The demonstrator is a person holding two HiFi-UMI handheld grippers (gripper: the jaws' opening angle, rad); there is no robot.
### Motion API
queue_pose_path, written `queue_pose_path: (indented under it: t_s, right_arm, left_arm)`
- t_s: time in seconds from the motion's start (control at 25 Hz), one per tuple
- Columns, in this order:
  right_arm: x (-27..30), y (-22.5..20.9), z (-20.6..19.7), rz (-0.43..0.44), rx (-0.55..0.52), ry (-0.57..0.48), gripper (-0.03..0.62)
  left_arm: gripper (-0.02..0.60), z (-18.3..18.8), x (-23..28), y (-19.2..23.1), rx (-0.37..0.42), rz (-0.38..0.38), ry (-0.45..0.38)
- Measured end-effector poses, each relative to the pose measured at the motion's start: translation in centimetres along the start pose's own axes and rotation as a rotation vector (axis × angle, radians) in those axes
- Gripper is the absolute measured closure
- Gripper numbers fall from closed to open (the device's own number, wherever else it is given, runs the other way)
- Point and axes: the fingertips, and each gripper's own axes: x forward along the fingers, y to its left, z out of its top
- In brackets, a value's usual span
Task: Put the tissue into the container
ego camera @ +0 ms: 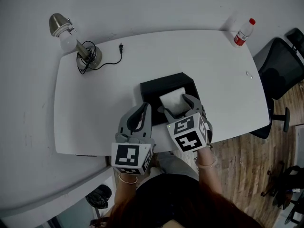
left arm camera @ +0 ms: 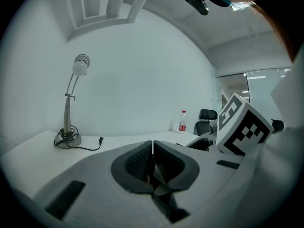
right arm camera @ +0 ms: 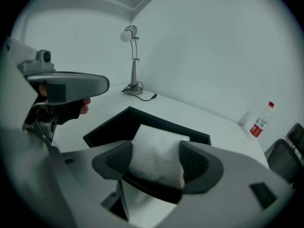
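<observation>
Office, white table [ego camera: 228, 80], swivel chair [ego camera: 281, 65], desk lamp [ego camera: 71, 38]

bare table [ego camera: 213, 70] round container [ego camera: 153, 87], lamp [ego camera: 72, 42], bottle [ego camera: 243, 32] distant

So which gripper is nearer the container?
Right. The right gripper is over the container, shut on the tissue; the left gripper, shut and empty, is by its left edge.

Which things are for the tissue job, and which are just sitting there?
For the job: tissue, black container, right gripper pinching the tissue.
Just sitting there: lamp, bottle, chair, left gripper, shut and empty.
</observation>
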Motion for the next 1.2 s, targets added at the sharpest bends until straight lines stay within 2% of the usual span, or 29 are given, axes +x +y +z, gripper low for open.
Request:
queue_pose_path:
  t_s: [0.56,0.92,1.2]
  right_arm:
    - [0.6,0.0,-0.5,0.031,0.022,0.089,0.264]
    - [0.4,0.0,-0.4,0.021,0.032,0.072,0.264]
    - [-0.9,-0.2,0.3,-0.008,0.039,0.008,0.264]
  left_arm:
    - [0.552,0.2,-0.1,0.6,-0.004,0.002,-0.008]
    - [0.552,0.7,-1.4,0.8,0.002,0.012,-0.020]
    - [0.552,1.6,-2.9,0.7,0.023,0.026,-0.043]
